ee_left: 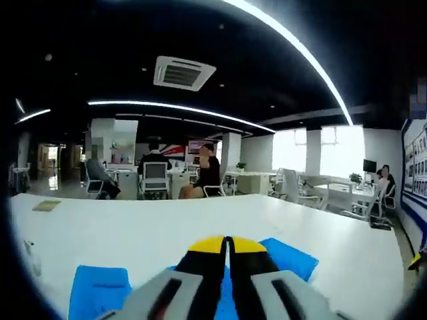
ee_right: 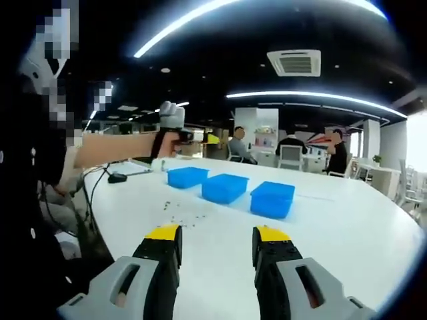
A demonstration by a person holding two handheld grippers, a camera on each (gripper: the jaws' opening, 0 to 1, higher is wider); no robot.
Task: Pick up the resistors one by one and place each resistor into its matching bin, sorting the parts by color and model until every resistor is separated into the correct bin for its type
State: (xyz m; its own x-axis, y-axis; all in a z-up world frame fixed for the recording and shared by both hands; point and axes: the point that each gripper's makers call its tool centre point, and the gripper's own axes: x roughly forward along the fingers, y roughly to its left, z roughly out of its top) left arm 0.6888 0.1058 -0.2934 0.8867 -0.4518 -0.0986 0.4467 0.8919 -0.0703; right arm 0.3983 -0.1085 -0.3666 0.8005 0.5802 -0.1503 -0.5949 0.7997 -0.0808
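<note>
1. A white table (ee_right: 347, 227) holds three blue bins (ee_right: 225, 187) in a row: a far one (ee_right: 187, 176), a middle one and a near one (ee_right: 273, 198), each apart from its neighbour.
2. The resistors (ee_right: 179, 217) lie loose as a scatter of tiny specks on the bare table, just in front of the bins and between them and the right gripper (ee_right: 217, 241). They are too small to tell colour or model.
3. The right gripper hovers above the table with its yellow-tipped jaws set wide apart. It holds nothing and touches nothing.
4. The left gripper (ee_left: 227, 245) is raised well above the table, held out by a gloved hand (ee_right: 171, 115). In the left gripper view its jaws are pressed together with only a thin line between them, and nothing shows between the tips. Two blue bins (ee_left: 99, 288) sit below it.
5. The step in hand appears to be the first pick, since no resistor is gripped.
6. To do it well, lower the right gripper over one speck at the edge of the scatter, narrow the jaws first so neighbours are not caught, and close gently on a single part.
7. Check its markings up close before choosing a bin.
</note>
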